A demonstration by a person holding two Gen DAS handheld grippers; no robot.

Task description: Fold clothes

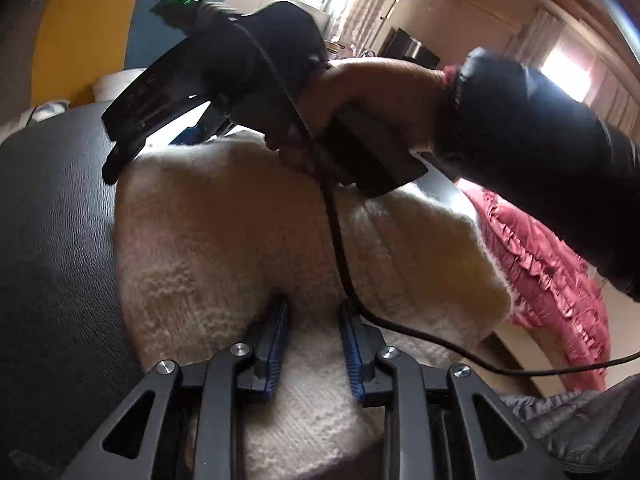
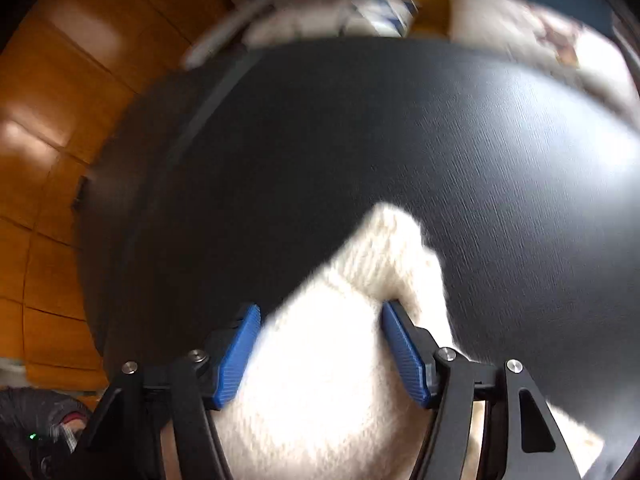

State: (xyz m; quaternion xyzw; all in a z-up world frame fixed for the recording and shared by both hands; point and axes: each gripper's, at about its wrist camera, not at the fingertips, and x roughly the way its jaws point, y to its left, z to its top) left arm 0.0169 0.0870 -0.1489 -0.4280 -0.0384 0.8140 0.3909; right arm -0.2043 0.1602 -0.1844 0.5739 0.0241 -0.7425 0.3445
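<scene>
Left wrist view: cream sweater (image 1: 248, 240) bunched on the black table (image 1: 52, 240), partly folded at best, edges uneven; more folding and squaring left, by the look of it. Left gripper (image 1: 314, 348) pressed down into the knit, fabric between its half-spread jaws, though whether pinched cannot be told. Right gripper (image 1: 160, 120) above the sweater's far edge, pink garment (image 1: 552, 280) untouched beside.

Right wrist view: blurred. Right gripper (image 2: 320, 352) jaws spread wide, a cuff-like end of the sweater (image 2: 340, 340) between them, seemingly not clamped. Bare table (image 2: 400, 140) beyond.
</scene>
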